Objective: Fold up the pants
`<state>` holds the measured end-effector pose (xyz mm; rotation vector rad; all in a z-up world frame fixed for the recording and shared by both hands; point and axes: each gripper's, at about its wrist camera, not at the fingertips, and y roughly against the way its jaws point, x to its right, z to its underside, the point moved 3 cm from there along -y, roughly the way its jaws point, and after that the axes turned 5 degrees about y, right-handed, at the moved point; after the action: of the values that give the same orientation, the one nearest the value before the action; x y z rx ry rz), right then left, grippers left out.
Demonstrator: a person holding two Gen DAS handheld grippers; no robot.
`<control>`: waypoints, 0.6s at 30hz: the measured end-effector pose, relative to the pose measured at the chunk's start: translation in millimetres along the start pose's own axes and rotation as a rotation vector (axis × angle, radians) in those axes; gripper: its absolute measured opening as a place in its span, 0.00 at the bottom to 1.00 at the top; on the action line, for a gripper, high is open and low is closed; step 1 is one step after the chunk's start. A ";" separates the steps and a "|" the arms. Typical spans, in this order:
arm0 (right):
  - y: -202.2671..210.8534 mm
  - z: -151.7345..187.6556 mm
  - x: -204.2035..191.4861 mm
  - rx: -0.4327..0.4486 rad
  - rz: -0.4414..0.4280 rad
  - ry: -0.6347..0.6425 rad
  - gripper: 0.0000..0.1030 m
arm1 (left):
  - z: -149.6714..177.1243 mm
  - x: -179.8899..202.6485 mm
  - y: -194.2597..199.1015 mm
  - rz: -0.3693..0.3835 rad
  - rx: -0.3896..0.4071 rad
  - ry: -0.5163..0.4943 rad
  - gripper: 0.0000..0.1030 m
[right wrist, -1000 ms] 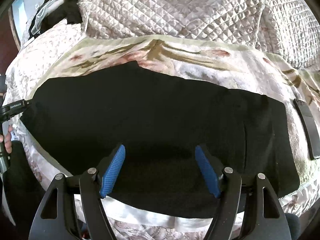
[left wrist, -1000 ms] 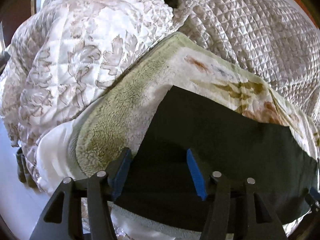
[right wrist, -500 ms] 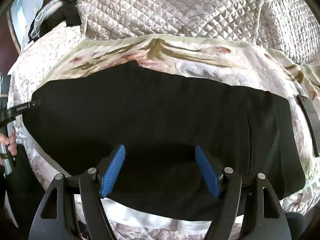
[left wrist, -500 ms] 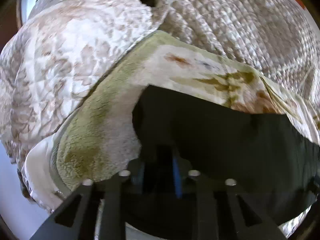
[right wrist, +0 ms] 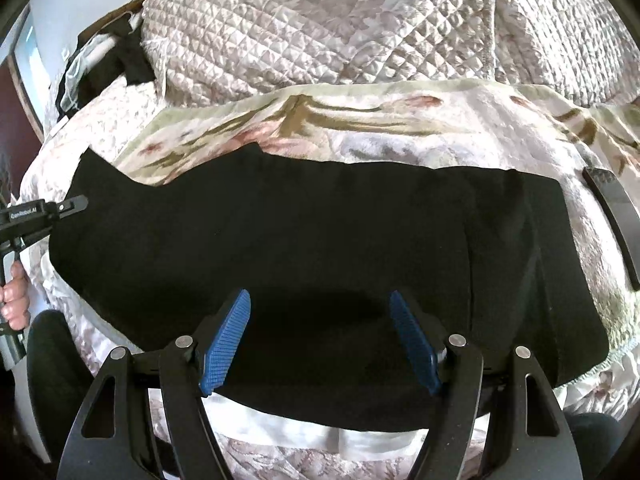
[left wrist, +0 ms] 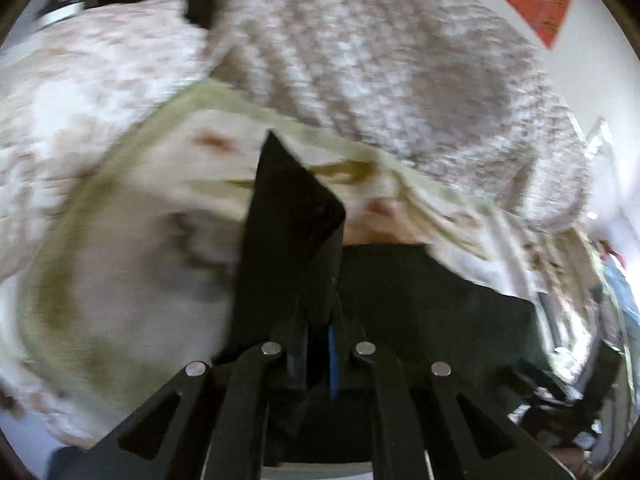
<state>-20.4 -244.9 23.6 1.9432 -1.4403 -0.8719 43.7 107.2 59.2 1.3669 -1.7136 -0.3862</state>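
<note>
Left claw (left wrist: 318, 354) pinched tight on the end of the black pants (left wrist: 288, 220); blue pads nearly meeting with fabric between them; the gripped corner stands up in a peak above the fingers, clear of the bed; left view is blurred, detail past that is poor. Seen from the right wrist, the left claw (right wrist: 74, 204) sits at the far left end of the garment, person's hand (right wrist: 14, 300) on its handle below.

Right claw (right wrist: 320, 344) wide open, blue pads (right wrist: 226, 344) well apart, holding nothing; it hovers over the near edge of the pants (right wrist: 320, 240), around mid-length; cannot tell if the fingertips touch the cloth.

Pants lie flat and spread left to right across a floral fleece blanket (right wrist: 360, 120) on the bed; near edge overhangs a white sheet border (right wrist: 312, 436); quilted beige bedspread (right wrist: 320, 20) bunched behind the blanket; a dark flat strip-like object (right wrist: 612, 216) lies on the blanket just right of the pants, identity unclear; dark bundle (right wrist: 128, 60) at top left by the quilt.
</note>
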 end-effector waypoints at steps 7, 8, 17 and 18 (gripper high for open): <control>9.6 5.1 15.4 0.015 0.009 -0.033 0.70 | 23.7 87.0 -53.4 0.171 -0.134 -0.081 0.08; 10.7 5.8 17.3 0.016 0.009 -0.038 0.70 | 30.0 95.8 -60.9 0.189 -0.158 -0.084 0.08; 14.0 6.8 21.8 0.022 -0.004 -0.045 0.70 | 61.4 129.2 -86.2 0.308 -0.299 -0.083 0.12; 14.0 6.1 20.9 0.025 -0.009 -0.044 0.70 | 59.3 128.2 -80.1 0.324 -0.286 -0.081 0.14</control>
<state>-29.2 -269.1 26.8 1.9617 -1.4749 -0.9108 47.0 -51.7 26.0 0.8625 -1.8280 -0.4849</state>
